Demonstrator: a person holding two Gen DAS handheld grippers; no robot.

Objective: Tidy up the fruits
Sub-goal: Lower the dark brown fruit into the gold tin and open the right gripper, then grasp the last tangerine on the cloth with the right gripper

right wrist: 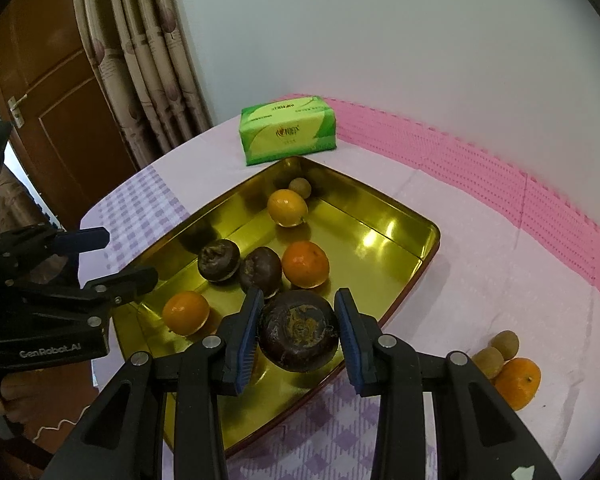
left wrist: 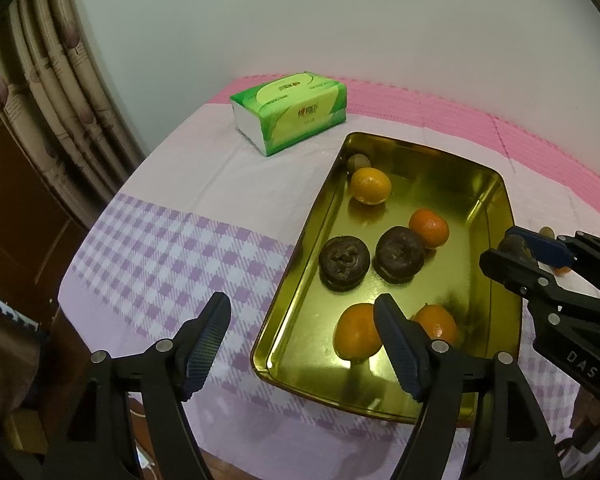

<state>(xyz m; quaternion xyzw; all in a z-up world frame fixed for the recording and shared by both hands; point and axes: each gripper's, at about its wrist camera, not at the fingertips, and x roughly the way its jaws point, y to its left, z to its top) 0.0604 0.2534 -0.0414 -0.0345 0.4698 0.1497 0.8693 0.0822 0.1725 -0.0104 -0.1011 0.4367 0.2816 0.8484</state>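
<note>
A gold metal tray (left wrist: 496, 200) (right wrist: 384, 216) holds several oranges, two dark purple round fruits (left wrist: 344, 258) (right wrist: 219, 260) and a small brown fruit (left wrist: 358, 162) (right wrist: 300, 187). My right gripper (right wrist: 298, 334) is shut on a third dark purple fruit (right wrist: 298, 336) above the tray's near right edge; it also shows in the left wrist view (left wrist: 520, 250). My left gripper (left wrist: 300, 320) is open and empty over the tray's near left edge, with an orange (left wrist: 356, 330) just behind its right finger.
A green tissue box (left wrist: 290, 110) (right wrist: 287, 128) stands behind the tray. An orange (right wrist: 516, 382) and two small brown fruits (right wrist: 496, 354) lie on the cloth right of the tray. A pink mat (right wrist: 500, 176) lines the wall side. Curtain and door are at left.
</note>
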